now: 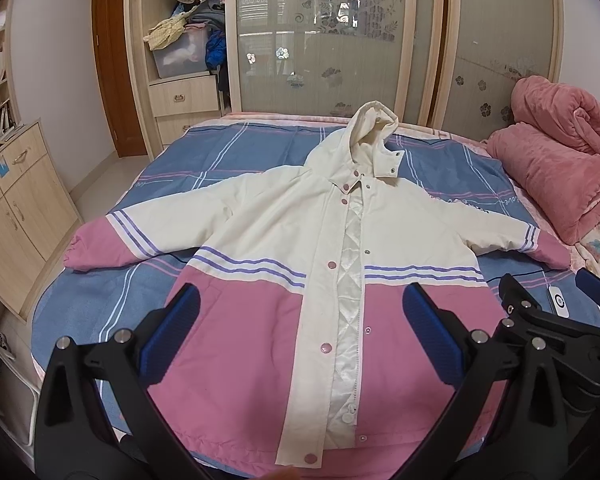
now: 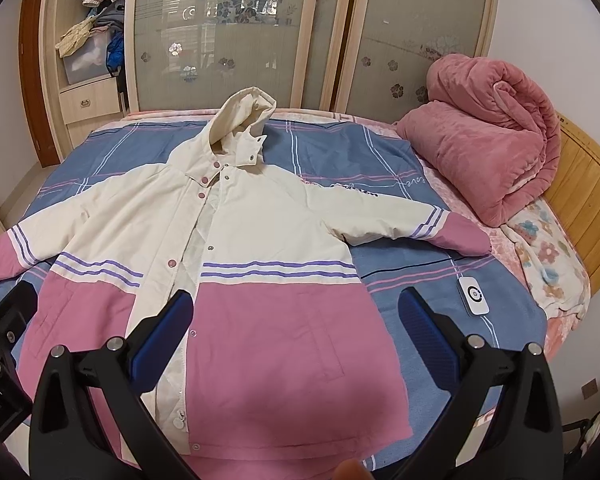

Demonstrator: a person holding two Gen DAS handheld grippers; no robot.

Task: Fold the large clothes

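**Clerk:** Jacket [image 1: 300, 264], hooded, padded, cream upper and pink lower with purple stripes: item one. Begin at the tongs.

**Checker:** Left gripper [image 1: 300, 332], black frame with blue ribbed pads [image 1: 432, 340]: fingers spread wide, nothing between them, raised over the near pink hem. Right gripper [image 2: 296, 334], same make: likewise spread and empty, raised over the jacket's right pink panel. Both hang apart from the cloth, likely so the whole garment can be sized up before the first grasp.

**Clerk:** Lie of the jacket?

**Checker:** Flat, front side up, on the blue bedsheet with pink and white lines [image 1: 228, 148]. Hem near, cream hood [image 1: 370, 132] far. Left sleeve [image 1: 116, 240] and right sleeve [image 2: 420, 220] stretched straight out to either side, pink cuffs outermost; spread so, each sleeve can be brought in over the body. Front placket unsnapped, quilted white lining showing down the middle.

**Clerk:** Surroundings?

**Checker:** Small white remote control [image 2: 474, 294] on the sheet, just right of the jacket's right edge and not touching it. Rolled pink plush blanket [image 2: 488, 148] at far right, well apart. Frosted-glass wardrobe doors [image 1: 324, 28] beyond the bed.

**Clerk:** Progress?

**Checker:** Judged unstarted; no fold made.
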